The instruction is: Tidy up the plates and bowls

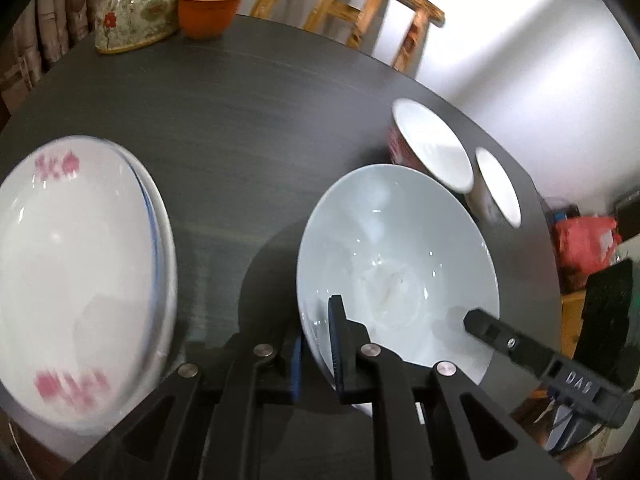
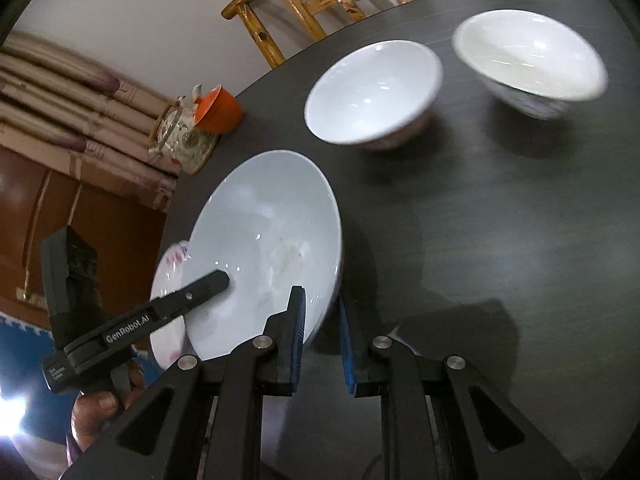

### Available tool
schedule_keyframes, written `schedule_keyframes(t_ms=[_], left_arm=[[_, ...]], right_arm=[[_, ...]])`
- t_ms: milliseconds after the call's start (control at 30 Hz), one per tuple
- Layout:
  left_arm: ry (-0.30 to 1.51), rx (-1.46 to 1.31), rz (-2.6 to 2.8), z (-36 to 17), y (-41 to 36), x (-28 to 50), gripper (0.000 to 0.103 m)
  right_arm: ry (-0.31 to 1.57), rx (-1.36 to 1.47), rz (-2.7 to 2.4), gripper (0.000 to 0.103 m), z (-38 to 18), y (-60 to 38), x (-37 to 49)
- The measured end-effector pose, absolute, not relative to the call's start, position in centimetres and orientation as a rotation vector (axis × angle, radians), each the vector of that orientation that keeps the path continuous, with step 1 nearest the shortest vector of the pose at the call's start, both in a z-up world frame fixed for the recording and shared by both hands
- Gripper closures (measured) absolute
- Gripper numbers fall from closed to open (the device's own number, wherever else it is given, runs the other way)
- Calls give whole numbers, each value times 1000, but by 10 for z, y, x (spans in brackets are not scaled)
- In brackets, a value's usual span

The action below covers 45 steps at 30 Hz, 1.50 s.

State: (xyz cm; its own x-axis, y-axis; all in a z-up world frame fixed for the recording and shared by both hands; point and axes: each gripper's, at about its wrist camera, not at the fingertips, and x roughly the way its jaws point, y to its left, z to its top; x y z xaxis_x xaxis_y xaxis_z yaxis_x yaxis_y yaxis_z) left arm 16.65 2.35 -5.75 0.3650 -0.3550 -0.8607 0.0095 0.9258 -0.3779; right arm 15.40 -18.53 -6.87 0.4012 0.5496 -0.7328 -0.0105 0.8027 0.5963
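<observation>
A pale blue bowl [image 1: 396,256] is held tilted above the dark round table [image 1: 240,120]. My left gripper [image 1: 318,340] is shut on its near rim. My right gripper [image 2: 322,308] is shut on the opposite rim of the same bowl [image 2: 264,252]; one of its fingers [image 1: 496,332] shows inside the bowl in the left wrist view. A stack of white plates with pink flowers [image 1: 76,276] lies at the left, and its edge shows behind the bowl in the right wrist view [image 2: 170,276]. Two white bowls [image 2: 372,92] [image 2: 528,60] stand beyond, also in the left wrist view [image 1: 432,144] [image 1: 498,188].
A flowered teapot [image 1: 132,8] and an orange lidded cup [image 1: 210,8] stand at the table's far edge. A wooden chair [image 1: 352,12] stands behind the table. Red bags [image 1: 584,248] lie on the floor at the right.
</observation>
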Motion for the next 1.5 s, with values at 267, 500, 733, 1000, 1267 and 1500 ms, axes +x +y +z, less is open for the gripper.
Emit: schedule_keyframes(t_ms=[267,500,733,1000,1267,1500], left_arm=[[1130,-180,-216,-61,-14,134,90],[1067,-45,-167,-52,-25,123,90],[985,85,-113,-35,-33,108,79],[967,135,-100,-28,-36,98,79],[941,170,-90,-19,-44,95,79],[963,129,-115,-17,-47,99,79]], right_arm=[[1109,579,348,87,-76,-223,114],[1091,583,339,89,-79,-231,105],[953,527,312,84,-57,-243,90],[908,397,120,69,-78,-281,81],[853,427,-17,68,-102,-321,73],[784,321,-28,29,-107,-313,64]])
